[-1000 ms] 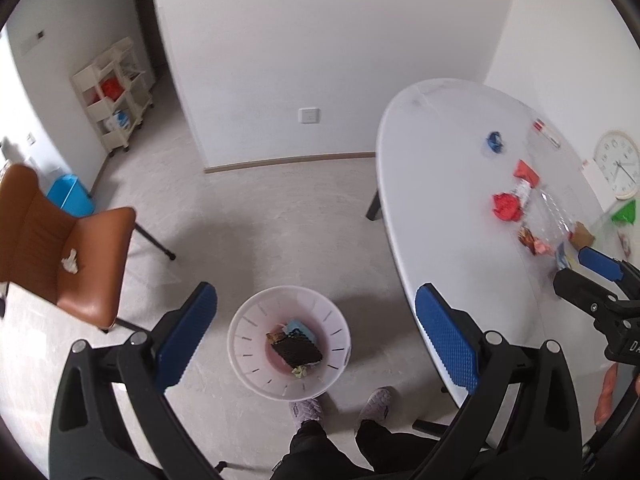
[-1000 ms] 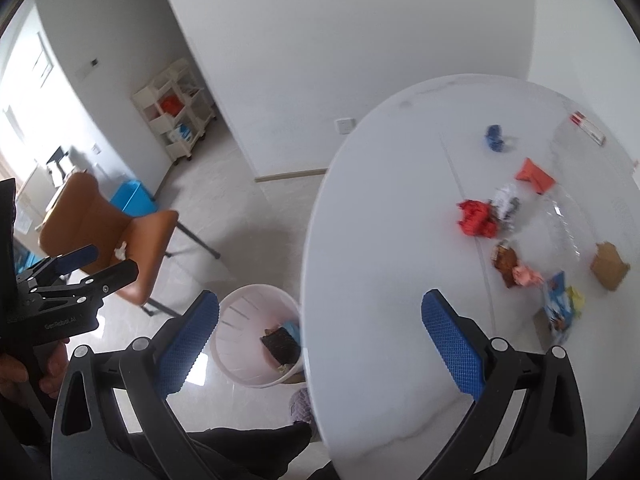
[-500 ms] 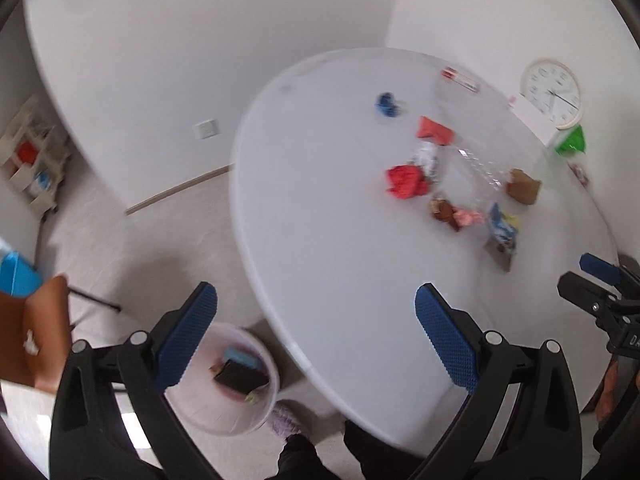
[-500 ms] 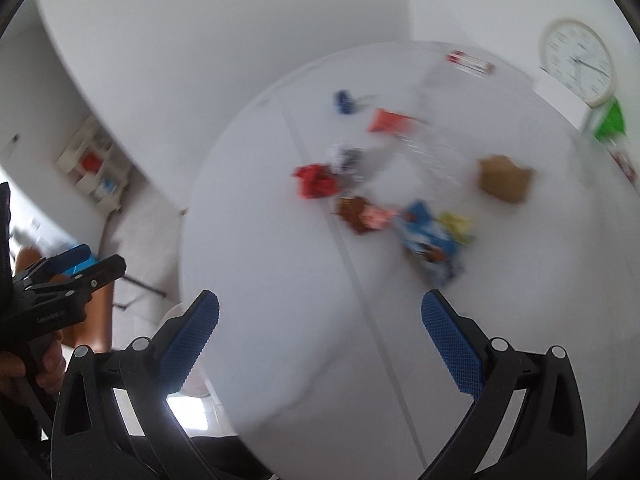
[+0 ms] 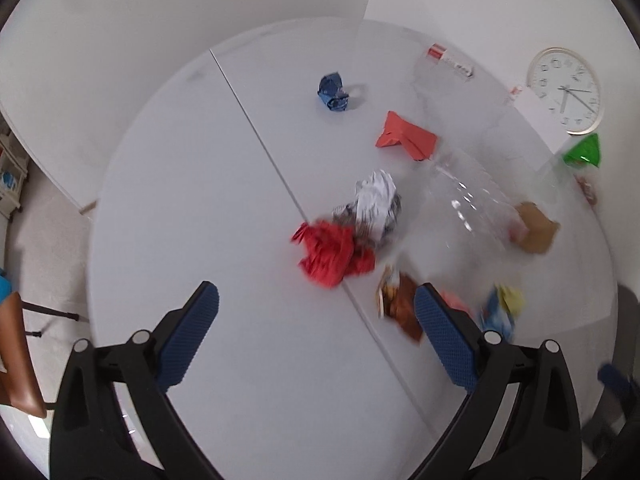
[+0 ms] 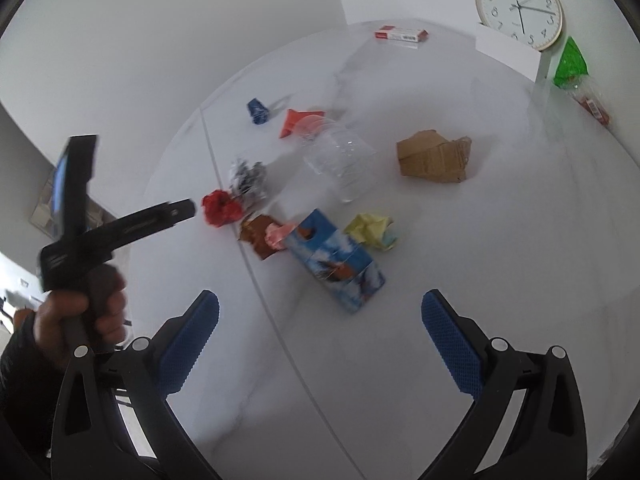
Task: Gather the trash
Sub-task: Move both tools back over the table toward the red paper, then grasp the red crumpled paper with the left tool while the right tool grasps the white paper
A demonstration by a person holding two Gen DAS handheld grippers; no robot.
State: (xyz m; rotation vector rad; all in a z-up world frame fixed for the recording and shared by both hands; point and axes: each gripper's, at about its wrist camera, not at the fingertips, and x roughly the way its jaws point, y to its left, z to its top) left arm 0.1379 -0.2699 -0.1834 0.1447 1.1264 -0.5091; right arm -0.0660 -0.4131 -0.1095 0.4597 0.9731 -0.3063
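Trash still litters the desk [image 6: 500, 240]: red wad [image 5: 332, 252], carton [image 6: 336, 260], cardboard [image 6: 434, 156], clear bottle [image 6: 340, 160]. Left hand-held gripper [image 5: 316, 332] and right hand-held gripper [image 6: 320, 336] both gape wide, holding nothing; most collecting looks undone.

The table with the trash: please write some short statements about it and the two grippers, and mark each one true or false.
1. The left gripper is open and holds nothing. True.
2. The right gripper is shut on the blue carton. False: it is open, and the carton lies on the table.
3. The clock lies flat in the middle of the table. False: it stands at the far edge.
4. The red crumpled wrapper lies beside a crumpled white paper. True.
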